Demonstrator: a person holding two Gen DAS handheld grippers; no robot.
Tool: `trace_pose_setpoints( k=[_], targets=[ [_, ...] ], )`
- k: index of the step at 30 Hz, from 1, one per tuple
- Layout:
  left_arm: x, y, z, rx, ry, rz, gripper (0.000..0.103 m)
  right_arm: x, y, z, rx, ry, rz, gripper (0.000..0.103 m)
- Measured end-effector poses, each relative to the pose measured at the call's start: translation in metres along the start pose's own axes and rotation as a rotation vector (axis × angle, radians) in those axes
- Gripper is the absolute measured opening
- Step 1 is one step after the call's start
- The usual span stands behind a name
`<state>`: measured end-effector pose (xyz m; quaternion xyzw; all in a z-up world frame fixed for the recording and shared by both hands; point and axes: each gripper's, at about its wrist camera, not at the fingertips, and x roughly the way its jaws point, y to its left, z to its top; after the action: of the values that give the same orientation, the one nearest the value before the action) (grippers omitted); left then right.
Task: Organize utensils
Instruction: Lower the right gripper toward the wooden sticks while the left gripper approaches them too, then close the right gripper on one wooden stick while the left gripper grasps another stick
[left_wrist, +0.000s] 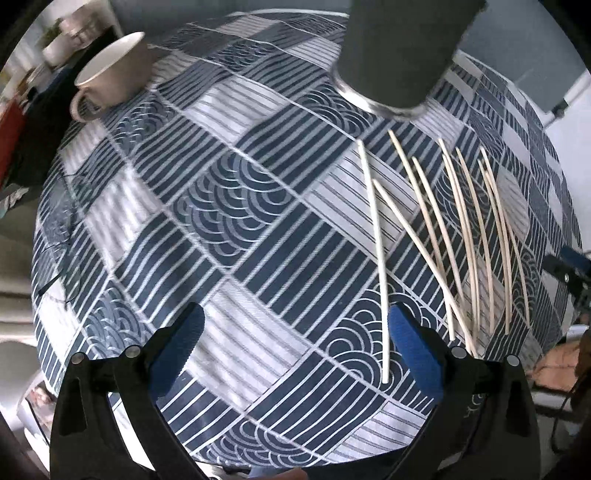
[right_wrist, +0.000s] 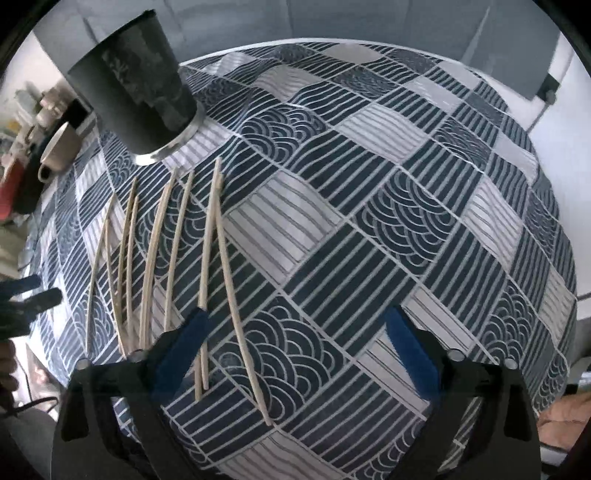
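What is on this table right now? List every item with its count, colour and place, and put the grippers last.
chopsticks: about ten as far as can be counted, pale wood, loose in a rough fan on the tablecloth in front of the tumbler, some crossing.
tumbler: one, dark grey with a silver base rim, upright at the far end of the chopsticks.
mug: one, cream white with a handle, far across the table, beyond the tumbler as the right wrist sees it.
tablecloth: one, navy and white patchwork of stripes and arcs, covering the table.
left hand-held gripper: one, black with blue pads, open, one chopstick end just inside its right pad.
right hand-held gripper: one, black with blue pads, open over three chopstick ends.
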<state>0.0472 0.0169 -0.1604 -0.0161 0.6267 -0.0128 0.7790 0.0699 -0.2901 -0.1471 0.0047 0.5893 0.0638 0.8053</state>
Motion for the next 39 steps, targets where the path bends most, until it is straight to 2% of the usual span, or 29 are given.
trace_pose_setpoints(
  k=[1, 3, 8, 10, 14, 17, 20, 23, 28, 32, 37, 39],
  targets=[
    [0.004, -0.004, 0.000, 0.018, 0.003, 0.000, 0.097, 0.003, 0.002, 0.001, -0.010, 0.008, 0.012, 0.067],
    [0.010, -0.009, 0.000, 0.039, 0.010, 0.015, 0.097, 0.008, 0.007, 0.003, -0.018, 0.032, 0.042, 0.065],
    [0.017, -0.013, 0.003, 0.058, 0.002, 0.055, 0.097, 0.018, 0.023, 0.006, -0.046, 0.050, 0.130, 0.054],
    [0.019, -0.015, 0.005, 0.067, -0.001, 0.068, 0.097, 0.022, 0.028, 0.008, -0.055, 0.058, 0.146, 0.043],
    [0.023, -0.015, 0.006, 0.082, 0.004, 0.094, 0.097, 0.031, 0.035, 0.010, -0.060, 0.076, 0.197, 0.033],
    [0.027, -0.018, 0.006, 0.091, 0.004, 0.102, 0.097, 0.035, 0.041, 0.011, -0.080, 0.071, 0.203, 0.031],
    [0.031, -0.021, 0.007, 0.098, -0.006, 0.113, 0.097, 0.035, 0.048, 0.014, -0.094, 0.063, 0.194, 0.020],
    [0.035, -0.025, 0.008, 0.098, -0.013, 0.119, 0.097, 0.027, 0.058, 0.015, -0.121, 0.053, 0.234, 0.020],
    [0.032, -0.022, 0.012, 0.085, -0.007, 0.115, 0.097, 0.033, 0.063, 0.014, -0.131, 0.070, 0.199, 0.020],
    [0.023, -0.026, 0.013, 0.101, -0.034, 0.085, 0.097, 0.032, 0.064, 0.015, -0.121, 0.065, 0.219, 0.020],
    [0.025, -0.035, 0.016, 0.103, -0.020, 0.070, 0.097, 0.028, 0.059, 0.012, -0.125, 0.066, 0.231, 0.019],
    [0.027, -0.033, 0.016, 0.103, -0.015, 0.065, 0.097, 0.028, 0.060, 0.012, -0.134, 0.070, 0.224, 0.016]
  ],
)
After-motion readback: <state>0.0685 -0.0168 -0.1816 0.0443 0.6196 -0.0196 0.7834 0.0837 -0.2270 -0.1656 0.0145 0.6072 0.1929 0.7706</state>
